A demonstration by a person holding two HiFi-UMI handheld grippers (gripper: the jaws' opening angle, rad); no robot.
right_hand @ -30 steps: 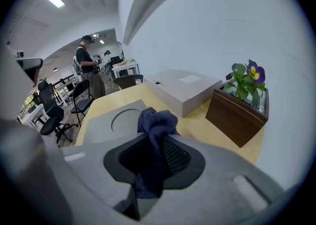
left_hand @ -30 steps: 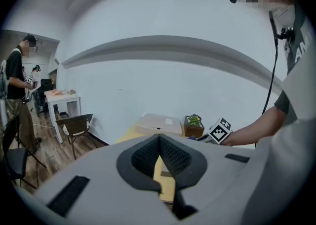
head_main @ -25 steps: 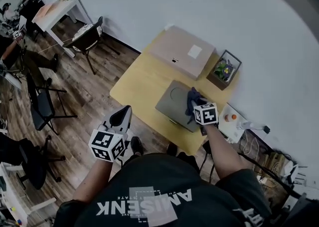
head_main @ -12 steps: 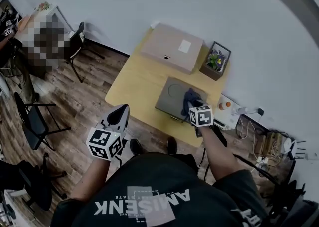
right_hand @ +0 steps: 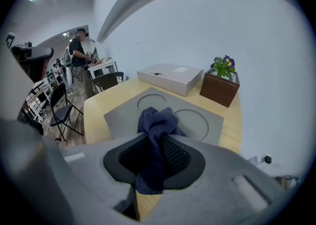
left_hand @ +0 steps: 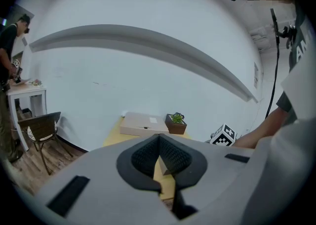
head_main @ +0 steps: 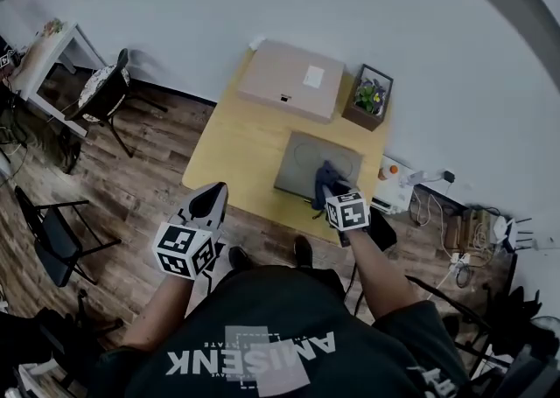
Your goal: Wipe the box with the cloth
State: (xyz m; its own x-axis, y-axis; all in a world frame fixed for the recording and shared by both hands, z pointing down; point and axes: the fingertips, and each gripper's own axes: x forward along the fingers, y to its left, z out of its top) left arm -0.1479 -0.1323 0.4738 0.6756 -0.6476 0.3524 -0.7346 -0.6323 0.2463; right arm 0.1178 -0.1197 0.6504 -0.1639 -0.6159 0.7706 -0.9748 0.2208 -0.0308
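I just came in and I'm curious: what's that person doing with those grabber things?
A person holds a gripper in each hand. The right gripper is shut on a blue cloth at the near edge of the grey box on the yellow table, ready to wipe. The left gripper is shut and empty, off beside the table.

In the right gripper view the near edge of the grey box [right_hand: 197, 120] is hidden behind the right tongs [right_hand: 155, 139] and the cloth [right_hand: 157, 119], while the print on the label [head_main: 312, 77] of the cardboard box [head_main: 276, 83] is too small to be read.
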